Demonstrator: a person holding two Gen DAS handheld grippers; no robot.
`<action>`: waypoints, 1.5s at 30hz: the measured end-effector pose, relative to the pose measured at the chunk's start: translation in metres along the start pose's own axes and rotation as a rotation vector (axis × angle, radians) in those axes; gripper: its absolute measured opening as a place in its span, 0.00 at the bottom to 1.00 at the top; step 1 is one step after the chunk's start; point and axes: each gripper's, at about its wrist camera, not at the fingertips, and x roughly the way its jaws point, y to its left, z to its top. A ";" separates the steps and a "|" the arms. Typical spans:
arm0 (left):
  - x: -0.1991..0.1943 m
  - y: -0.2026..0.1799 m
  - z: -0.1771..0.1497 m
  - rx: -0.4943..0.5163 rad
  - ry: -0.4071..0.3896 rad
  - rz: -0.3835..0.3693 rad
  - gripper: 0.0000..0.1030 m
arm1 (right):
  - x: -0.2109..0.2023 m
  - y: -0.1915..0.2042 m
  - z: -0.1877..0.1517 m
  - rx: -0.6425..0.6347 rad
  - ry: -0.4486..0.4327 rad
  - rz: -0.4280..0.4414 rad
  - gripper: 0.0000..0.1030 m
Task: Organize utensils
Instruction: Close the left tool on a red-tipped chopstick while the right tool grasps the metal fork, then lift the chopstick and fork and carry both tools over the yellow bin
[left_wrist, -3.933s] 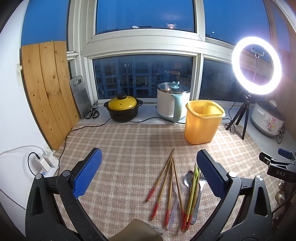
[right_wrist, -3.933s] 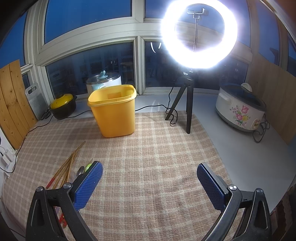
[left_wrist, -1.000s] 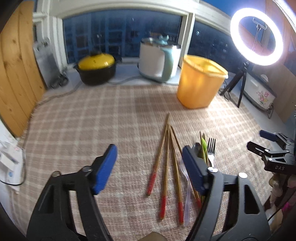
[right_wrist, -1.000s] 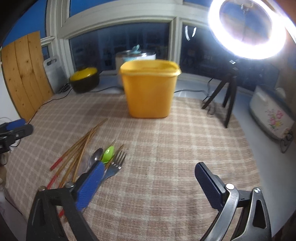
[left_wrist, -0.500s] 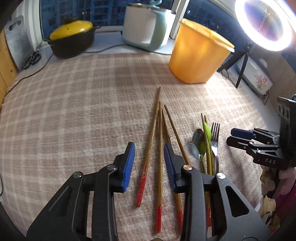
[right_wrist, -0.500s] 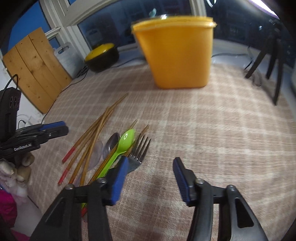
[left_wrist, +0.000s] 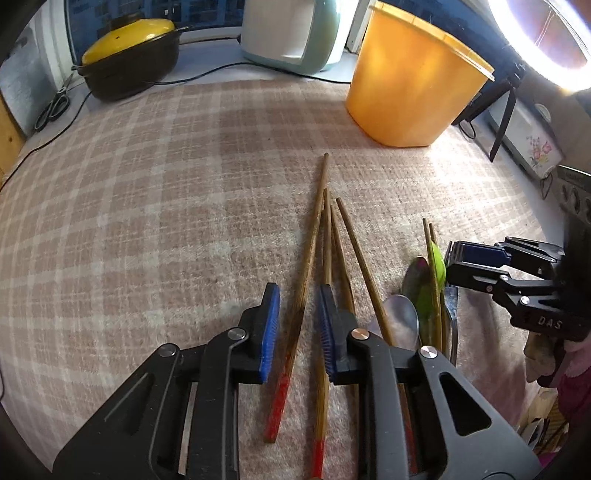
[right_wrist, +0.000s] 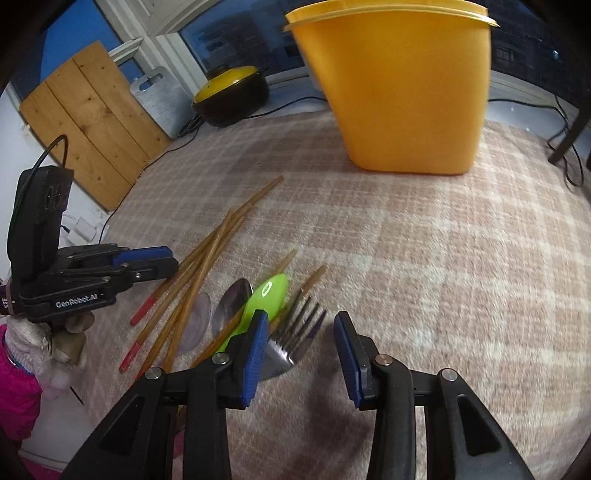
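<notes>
Several red-tipped wooden chopsticks (left_wrist: 314, 236) lie fanned on the checked cloth (left_wrist: 147, 221). Beside them lie a metal spoon (left_wrist: 400, 319), a green plastic spoon (right_wrist: 267, 293) and a metal fork (right_wrist: 291, 339). My left gripper (left_wrist: 297, 328) is low over the cloth, jaws narrowed around the leftmost chopstick, a small gap on each side. My right gripper (right_wrist: 301, 354) is open, its left pad next to the fork; it also shows in the left wrist view (left_wrist: 476, 258). The left gripper also shows in the right wrist view (right_wrist: 147, 258).
An orange plastic bin (left_wrist: 410, 81) stands at the back of the cloth. Behind it are a white-and-teal cooker (left_wrist: 291, 33), a yellow-lidded black pot (left_wrist: 129, 55), scissors (left_wrist: 51, 107) and a ring light tripod (left_wrist: 502, 110). Wooden boards (right_wrist: 88, 118) lean at the left.
Both grippers have dropped towards the utensils and narrowed. The left one has closed in around one chopstick; the right one has come down beside the fork.
</notes>
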 end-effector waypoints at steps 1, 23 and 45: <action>0.002 0.000 0.002 0.010 0.005 0.007 0.18 | 0.001 0.001 0.001 -0.002 0.001 -0.001 0.35; 0.027 -0.008 0.037 0.073 0.011 0.056 0.11 | 0.006 0.007 0.004 -0.023 0.012 0.002 0.16; -0.028 0.021 0.037 -0.081 -0.140 -0.045 0.04 | -0.044 0.023 0.014 -0.059 -0.086 0.009 0.00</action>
